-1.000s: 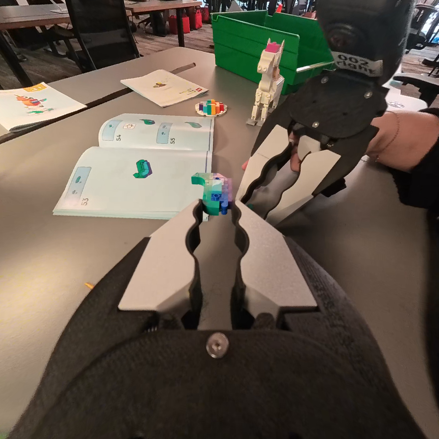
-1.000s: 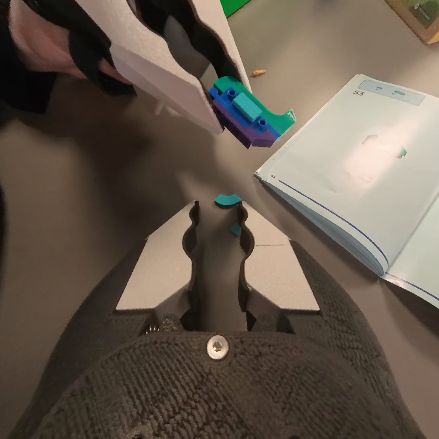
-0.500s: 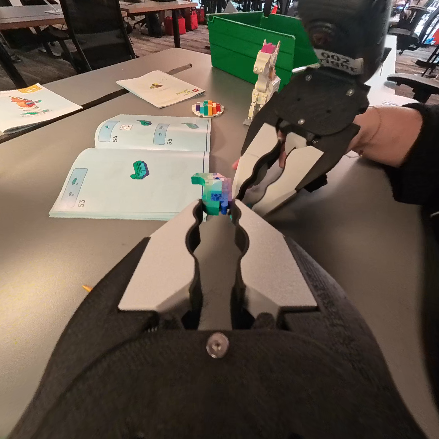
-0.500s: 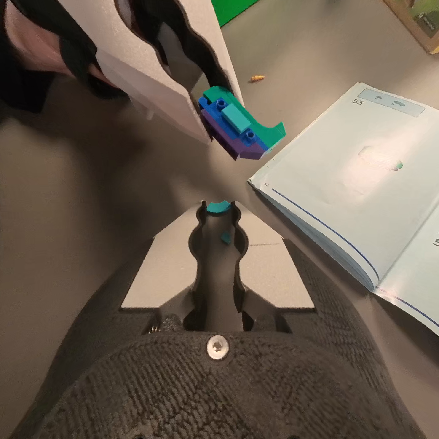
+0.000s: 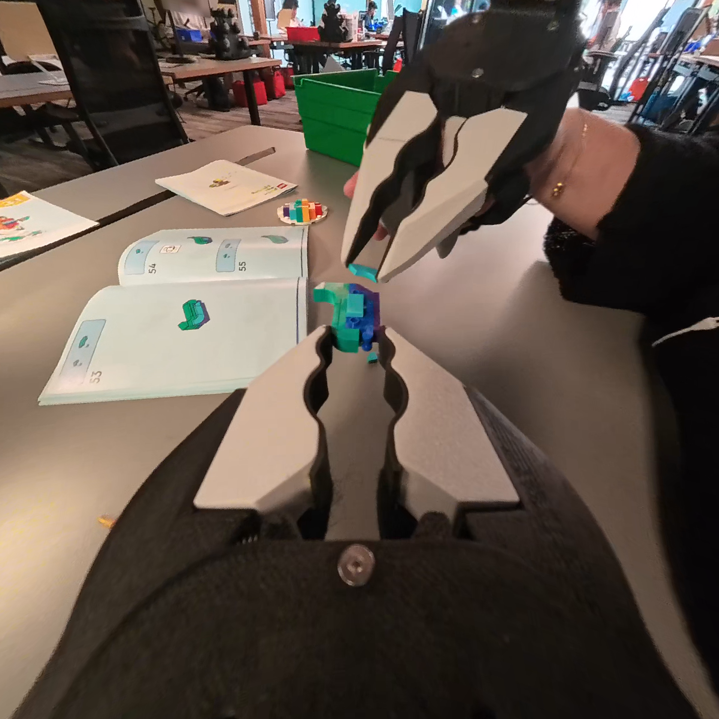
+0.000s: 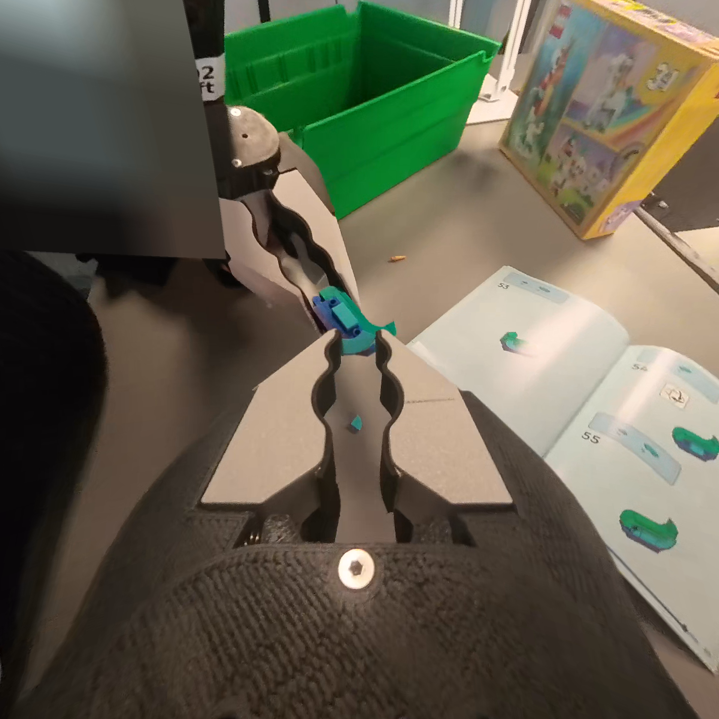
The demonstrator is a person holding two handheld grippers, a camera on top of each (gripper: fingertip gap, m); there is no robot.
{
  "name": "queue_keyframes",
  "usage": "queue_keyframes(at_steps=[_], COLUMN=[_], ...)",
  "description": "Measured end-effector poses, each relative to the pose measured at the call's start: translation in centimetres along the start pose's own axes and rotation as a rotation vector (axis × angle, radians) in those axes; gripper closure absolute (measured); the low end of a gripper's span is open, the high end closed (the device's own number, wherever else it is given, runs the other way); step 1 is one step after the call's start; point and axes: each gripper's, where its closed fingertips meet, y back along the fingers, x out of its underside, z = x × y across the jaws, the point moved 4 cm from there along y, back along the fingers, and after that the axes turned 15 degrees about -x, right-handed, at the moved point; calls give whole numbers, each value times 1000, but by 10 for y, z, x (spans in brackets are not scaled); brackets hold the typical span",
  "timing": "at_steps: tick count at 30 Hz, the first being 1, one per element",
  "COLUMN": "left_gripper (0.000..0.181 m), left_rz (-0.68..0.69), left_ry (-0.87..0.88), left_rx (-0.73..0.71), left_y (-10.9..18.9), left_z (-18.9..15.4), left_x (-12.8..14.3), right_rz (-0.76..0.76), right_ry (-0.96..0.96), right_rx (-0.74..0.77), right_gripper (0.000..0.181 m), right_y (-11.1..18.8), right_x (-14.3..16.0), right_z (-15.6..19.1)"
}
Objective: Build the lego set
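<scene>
My left gripper (image 5: 355,336) is shut on a small green, blue and purple lego assembly (image 5: 349,313) and holds it above the grey table. My right gripper (image 6: 357,341) is shut on a teal curved piece (image 6: 352,345) and holds it just above the assembly (image 6: 342,311). In the left wrist view the right gripper (image 5: 363,271) comes down from the upper right with the teal piece (image 5: 362,270) at its tips. A tiny teal piece (image 6: 355,423) lies on the table below; it also shows in the left wrist view (image 5: 372,357).
An open instruction booklet (image 5: 186,315) lies left of the assembly, also in the right wrist view (image 6: 583,408). A green bin (image 6: 362,101) and a lego box (image 6: 607,116) stand behind. A small round colourful build (image 5: 302,211) and another booklet (image 5: 225,186) lie farther back. Less than 4 cm separates the two grippers' tips. The small round colourful build (image 5: 302,211) is about 30 cm from both grippers' fingertips.
My right gripper closed on the teal curved piece on the table, lifted it and brought it over the assembly. The left gripper kept hold of the assembly and tilted up.
</scene>
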Motion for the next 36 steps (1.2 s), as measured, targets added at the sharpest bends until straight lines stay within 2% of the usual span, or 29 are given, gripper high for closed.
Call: queue_keyframes(at_steps=[12,24,29,33,36], left_gripper=[159,158,158,158,158], left_rz=[-43,-43,-109,-141,-150], left_ry=[-36,-37,-32,-32,-19], left_rx=[28,37,165,270,351], left_y=[2,2,9,14,18], left_z=[-7,-7,-22,-35,-43], left_x=[-4,-4,-11,-14,-15], right_rz=[56,35,17,5,59], right_ry=[3,54,150,229,243], right_rx=[-39,-47,-139,-290,-391], right_gripper=[165,152,145,145,148], right_y=[-4,2,13,22,26], right_x=[-4,-4,-6,-11,-11], right_z=[2,7,19,41,50])
